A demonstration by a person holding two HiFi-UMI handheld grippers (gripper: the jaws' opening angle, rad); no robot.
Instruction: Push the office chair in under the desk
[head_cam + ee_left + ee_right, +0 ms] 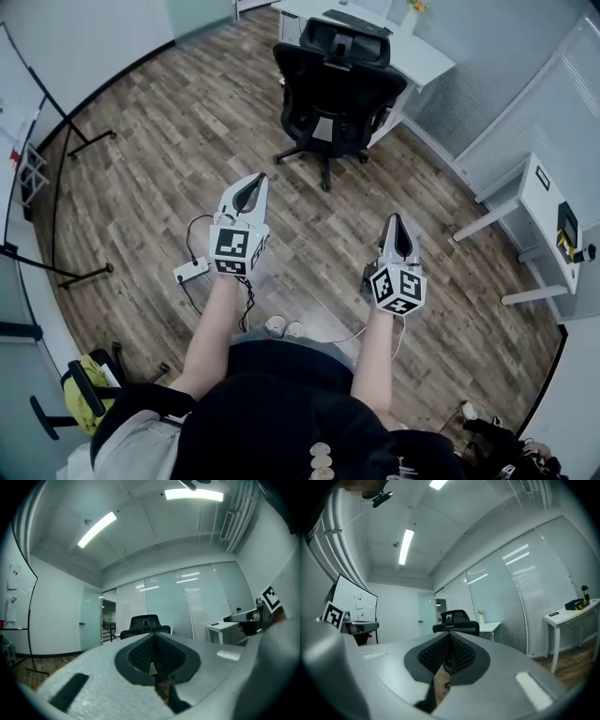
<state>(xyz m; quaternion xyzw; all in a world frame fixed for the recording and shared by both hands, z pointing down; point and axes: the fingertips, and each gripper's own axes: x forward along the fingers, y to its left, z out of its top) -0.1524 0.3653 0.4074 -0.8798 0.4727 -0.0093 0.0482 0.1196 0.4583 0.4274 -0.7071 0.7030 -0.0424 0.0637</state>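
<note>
1. Left gripper [255,180] and right gripper [395,221] are held out side by side above the wood floor [169,150], the jaws of both clenched on nothing.
2. A power strip [191,271] lies on the floor near the left gripper.
3. Well ahead, the black chair [337,89] stands on the floor, its base out in front of the white surface [427,58] just behind it.
</note>
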